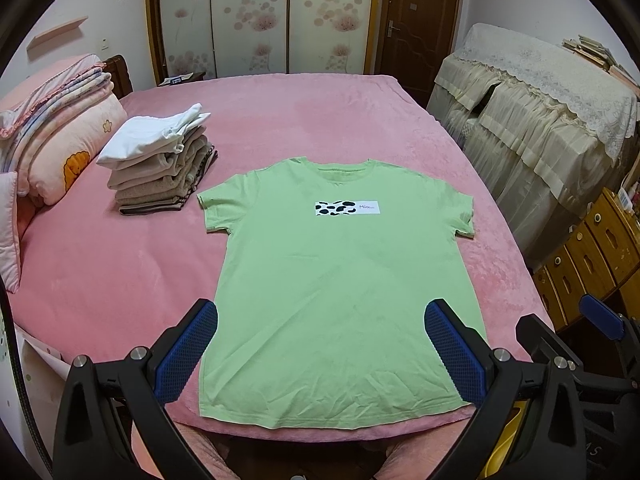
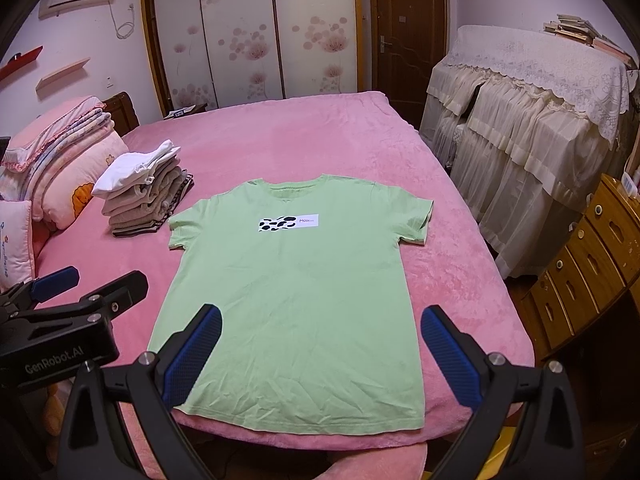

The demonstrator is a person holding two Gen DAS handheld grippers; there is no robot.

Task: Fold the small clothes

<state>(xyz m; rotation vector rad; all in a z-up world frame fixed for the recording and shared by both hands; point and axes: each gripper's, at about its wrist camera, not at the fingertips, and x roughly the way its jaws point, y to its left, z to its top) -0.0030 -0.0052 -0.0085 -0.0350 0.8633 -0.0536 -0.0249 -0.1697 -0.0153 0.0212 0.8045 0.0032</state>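
Observation:
A light green T-shirt point(image 1: 336, 280) with a small cow-spot label on the chest lies flat, front up, on the pink bed, collar far, hem near me; it also shows in the right wrist view point(image 2: 296, 292). My left gripper point(image 1: 320, 320) is open and empty, held above the shirt's lower half. My right gripper point(image 2: 320, 328) is open and empty above the hem area, to the right of the left one. The left gripper also shows in the right wrist view point(image 2: 88, 284) at the left edge, and the right gripper in the left wrist view point(image 1: 568, 324) at the right edge.
A stack of folded clothes point(image 1: 164, 164) with a white piece on top sits on the bed left of the shirt, also in the right view point(image 2: 144, 196). Pillows and quilts point(image 1: 56, 132) lie far left. Lace-covered furniture point(image 1: 540, 128) and wooden drawers point(image 1: 588, 256) stand right of the bed.

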